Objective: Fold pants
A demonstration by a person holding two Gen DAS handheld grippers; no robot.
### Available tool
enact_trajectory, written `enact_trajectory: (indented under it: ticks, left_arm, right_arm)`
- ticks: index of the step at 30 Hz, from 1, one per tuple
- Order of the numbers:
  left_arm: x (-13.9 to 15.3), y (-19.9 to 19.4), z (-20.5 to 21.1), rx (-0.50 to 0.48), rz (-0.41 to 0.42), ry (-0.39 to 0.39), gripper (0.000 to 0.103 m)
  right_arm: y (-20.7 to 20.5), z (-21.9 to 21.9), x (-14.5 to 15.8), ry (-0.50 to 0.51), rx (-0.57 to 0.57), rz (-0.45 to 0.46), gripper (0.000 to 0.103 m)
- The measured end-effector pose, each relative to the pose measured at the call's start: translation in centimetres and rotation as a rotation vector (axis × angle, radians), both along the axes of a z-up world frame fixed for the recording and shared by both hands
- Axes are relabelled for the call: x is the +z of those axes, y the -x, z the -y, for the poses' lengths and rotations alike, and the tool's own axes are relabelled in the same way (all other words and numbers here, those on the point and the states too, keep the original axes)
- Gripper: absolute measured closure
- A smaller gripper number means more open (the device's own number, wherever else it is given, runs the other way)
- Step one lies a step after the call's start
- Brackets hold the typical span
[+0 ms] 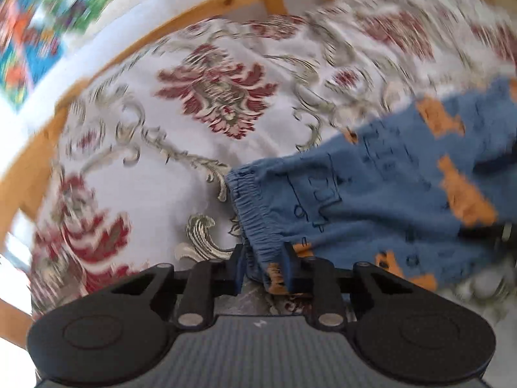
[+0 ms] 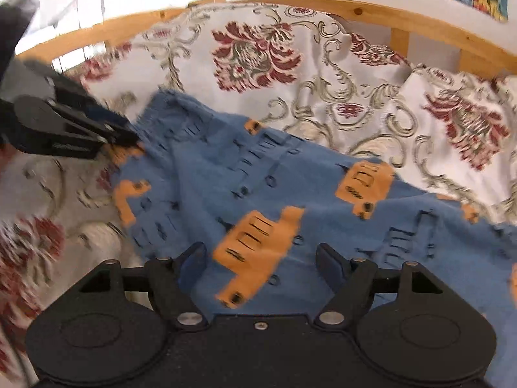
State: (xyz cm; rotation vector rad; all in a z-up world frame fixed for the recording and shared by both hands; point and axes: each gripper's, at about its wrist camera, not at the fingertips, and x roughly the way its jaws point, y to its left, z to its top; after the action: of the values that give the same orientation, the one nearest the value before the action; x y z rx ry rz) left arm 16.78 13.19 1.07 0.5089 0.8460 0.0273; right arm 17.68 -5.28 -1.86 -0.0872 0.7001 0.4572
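- Left wrist view: your left gripper (image 1: 263, 266) fingers pinch the blue pants (image 1: 387, 187) at the elastic hem.
- Right wrist view: your right gripper (image 2: 261, 258) fingers spread apart above the pants, on the floral bedspread (image 2: 323, 64).

Bright, soft daylight, shadows faint. You've got heavy motion blur in the left wrist view from 9 to 3 o'clock; right wrist view smears at 7–9. Fisheye bends the bed rail (image 2: 371, 9).

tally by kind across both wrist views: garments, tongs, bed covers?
Blue pants with orange bus print: 1
Black two-finger tongs: 2 (left, shut on the waistband; right, open)
White floral bed cover with red flowers: 1
Total: 4
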Motion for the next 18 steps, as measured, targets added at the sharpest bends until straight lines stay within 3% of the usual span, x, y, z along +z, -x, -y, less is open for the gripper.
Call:
enact_trajectory:
  ticks: [3, 8, 11, 15, 18]
  left_arm:
    - [-0.8, 0.3, 0.6, -0.037, -0.013, -0.087, 0.073]
    - [0.8, 0.7, 1.3, 0.021, 0.025, -0.089, 0.057]
    - [2.2, 1.4, 3.1, -0.015, 0.077, -0.104, 0.047]
    - [3.3, 1.0, 7.1, -0.099, 0.098, -0.006, 0.034]
    - [3.7, -0.4, 11.0, -0.182, 0.092, 0.152, 0.02]
  right_arm:
    - [0.0, 0.7, -0.3, 0.01, -0.003, -0.002, 0.025]
    - [2.1, 3.8, 1.2, 0.006, -0.039, 0.027, 0.018]
    - [4.2, 8.1, 1.5, 0.004, -0.123, 0.023, 0.015]
    - [6.5, 15.4, 1.0, -0.016, -0.309, -0.028, 0.012]
    - [8.2, 21.2, 0.3, -0.064, -0.443, -0.051, 0.008]
